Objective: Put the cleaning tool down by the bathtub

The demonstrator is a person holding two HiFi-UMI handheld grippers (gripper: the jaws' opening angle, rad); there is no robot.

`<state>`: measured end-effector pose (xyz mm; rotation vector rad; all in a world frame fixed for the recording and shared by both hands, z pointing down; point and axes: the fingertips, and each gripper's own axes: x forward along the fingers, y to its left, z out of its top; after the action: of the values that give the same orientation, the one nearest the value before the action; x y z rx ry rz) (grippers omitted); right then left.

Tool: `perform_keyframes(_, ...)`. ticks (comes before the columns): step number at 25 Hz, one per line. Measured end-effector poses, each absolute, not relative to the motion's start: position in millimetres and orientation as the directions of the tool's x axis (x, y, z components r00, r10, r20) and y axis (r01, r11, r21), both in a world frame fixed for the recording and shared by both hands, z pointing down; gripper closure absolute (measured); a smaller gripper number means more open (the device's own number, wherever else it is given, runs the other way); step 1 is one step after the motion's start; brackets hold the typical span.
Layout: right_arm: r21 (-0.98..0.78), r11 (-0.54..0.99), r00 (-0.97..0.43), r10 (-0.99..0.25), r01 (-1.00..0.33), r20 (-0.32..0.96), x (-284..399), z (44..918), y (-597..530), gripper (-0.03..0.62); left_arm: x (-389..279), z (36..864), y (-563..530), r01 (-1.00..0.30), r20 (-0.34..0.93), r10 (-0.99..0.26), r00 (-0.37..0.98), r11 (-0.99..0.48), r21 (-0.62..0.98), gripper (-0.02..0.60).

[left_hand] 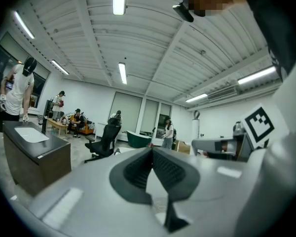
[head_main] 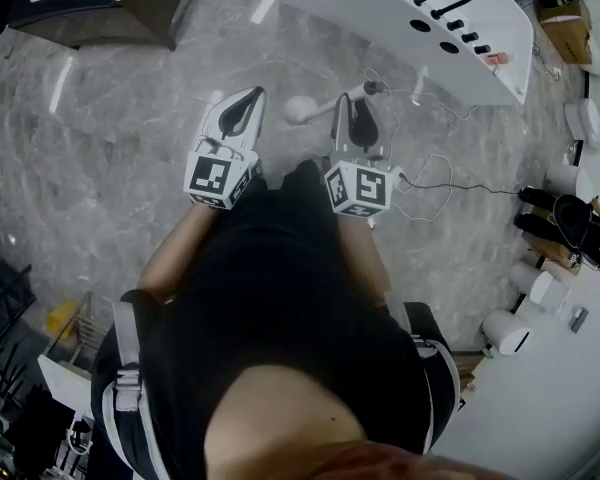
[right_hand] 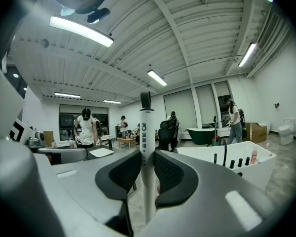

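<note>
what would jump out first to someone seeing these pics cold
The white cleaning tool catches the eye first: its handle is clamped in the right hand-held gripper, dead centre of the right gripper view. Next is the big white bathtub on the grey marble floor, at the top right of the head view. The left hand-held gripper is shut on nothing.

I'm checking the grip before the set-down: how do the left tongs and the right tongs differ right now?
The right tongs are closed on the white handle of the cleaning tool; the left tongs hold nothing. The left tongs' tips meet, while the right tongs' pads are kept apart by the handle. Both are grey with dark ribbed pads and are held side by side above the marble floor.
</note>
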<state>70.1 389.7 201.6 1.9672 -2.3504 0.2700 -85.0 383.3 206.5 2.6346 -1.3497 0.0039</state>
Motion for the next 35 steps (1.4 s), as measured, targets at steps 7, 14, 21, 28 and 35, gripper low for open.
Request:
perform_keyframes(7,-0.094,0.176,-0.189,-0.968,-0.980,0.166,55.6,201.2,377.5,0.505,-100.4,214.9,371.1,-0.809,0.100,-0.808,0.580,-0.558,0.182,0.572)
perform_keyframes(14,-0.099,0.188,-0.202,-0.967,-0.977,0.156,57.4,207.4,339.3,0.505,-104.1,205.4,332.8,-0.838,0.056,-0.842,0.536,-0.523,0.156,0.572)
perform_keyframes(21,-0.109,0.205,-0.221,-0.963,-0.973,0.154,75.6,209.9,280.2,0.505,-75.3,206.7,272.9,-0.839,0.067,-0.840,0.538,-0.526,0.140,0.572)
perform_keyframes(28,-0.122,0.227,-0.245,-0.955,-0.966,0.164,103.3,218.2,202.4,0.505,-40.0,208.2,203.2,-0.846,0.076,-0.846,0.528,-0.517,0.126,0.574)
perform_keyframes(35,-0.124,0.277,-0.295,-0.941,-0.953,0.164,125.0,227.4,141.1,0.505,-19.0,220.7,148.5,-0.870,0.107,-0.867,0.487,-0.470,0.148,0.574)
